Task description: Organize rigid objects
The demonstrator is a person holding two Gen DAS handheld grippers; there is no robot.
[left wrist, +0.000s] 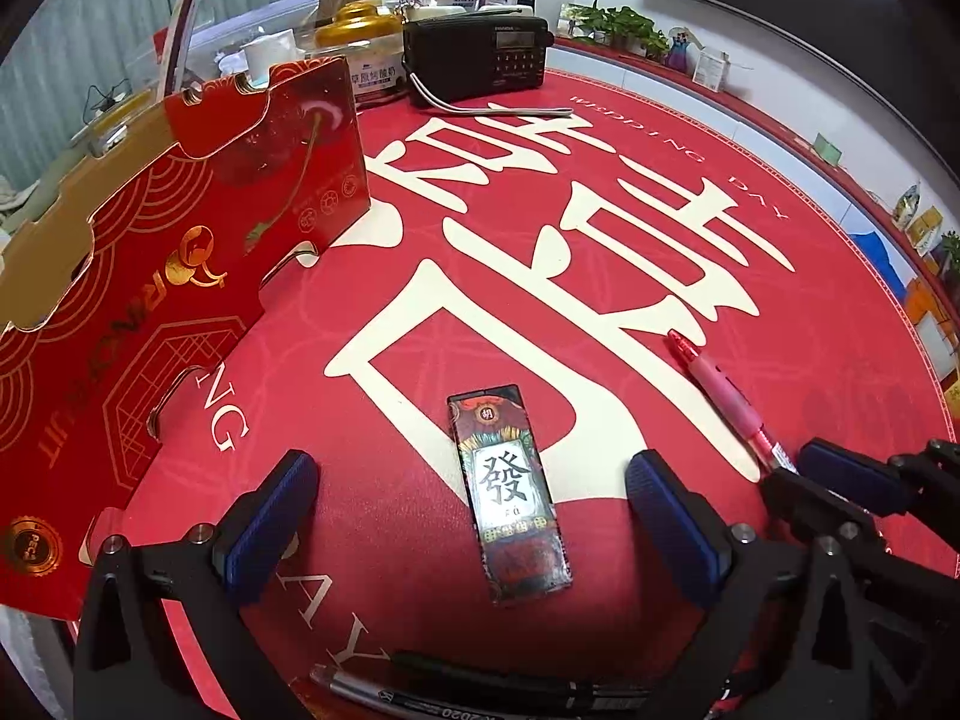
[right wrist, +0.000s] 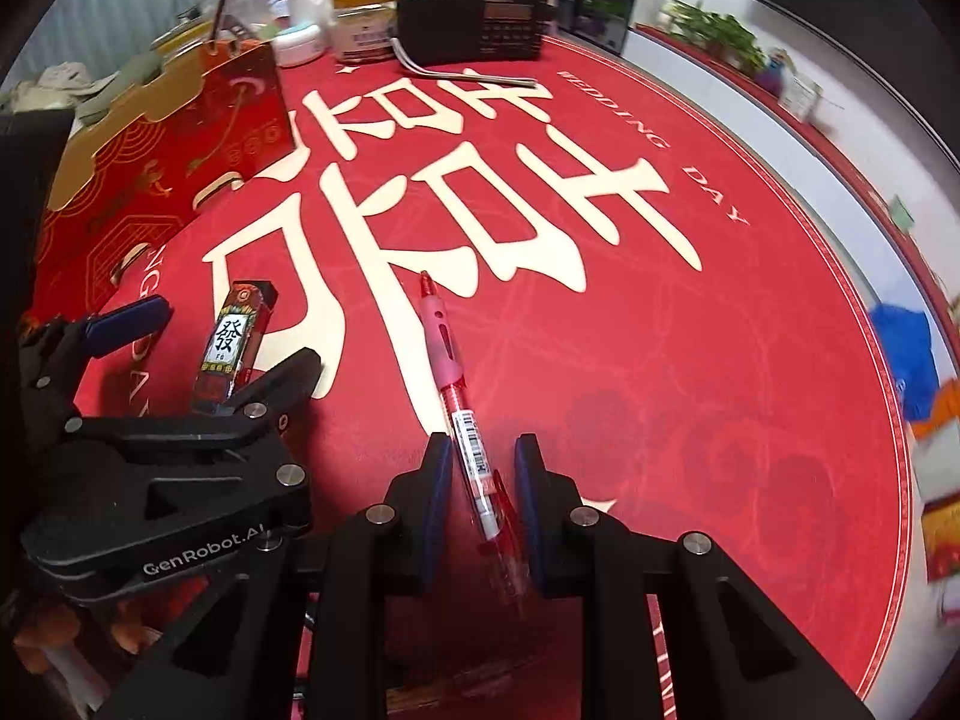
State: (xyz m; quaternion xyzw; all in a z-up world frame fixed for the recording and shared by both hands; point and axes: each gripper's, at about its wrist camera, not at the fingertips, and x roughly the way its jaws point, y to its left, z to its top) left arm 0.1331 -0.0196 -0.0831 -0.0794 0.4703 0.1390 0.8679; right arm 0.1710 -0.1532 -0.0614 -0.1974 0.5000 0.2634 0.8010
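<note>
Right gripper (right wrist: 483, 498): jaws narrowed around the clear lower barrel of one pink-and-red pen (right wrist: 459, 414); the pads flank it closely, but whether both press on it cannot be made out, and the pen's tip end blurs away between the fingers at lower centre. The pen's pink grip and red cap end extend toward frame centre, lying on the red tablecloth (right wrist: 660, 360). Left gripper (left wrist: 471, 516): spread wide, nothing between the pads; one small printed box (left wrist: 510, 492) with a large Chinese character lies flat on the cloth between and just beyond the fingertips, apparently untouched. In the left wrist view two dark pens (left wrist: 480, 690) at the bottom edge are cut off by the frame and the gripper body. At upper left stands one red-and-gold gift box (left wrist: 180, 240), partly out of frame. One black radio (left wrist: 477, 57) sits at top centre; the clutter behind it is too small to identify.
</note>
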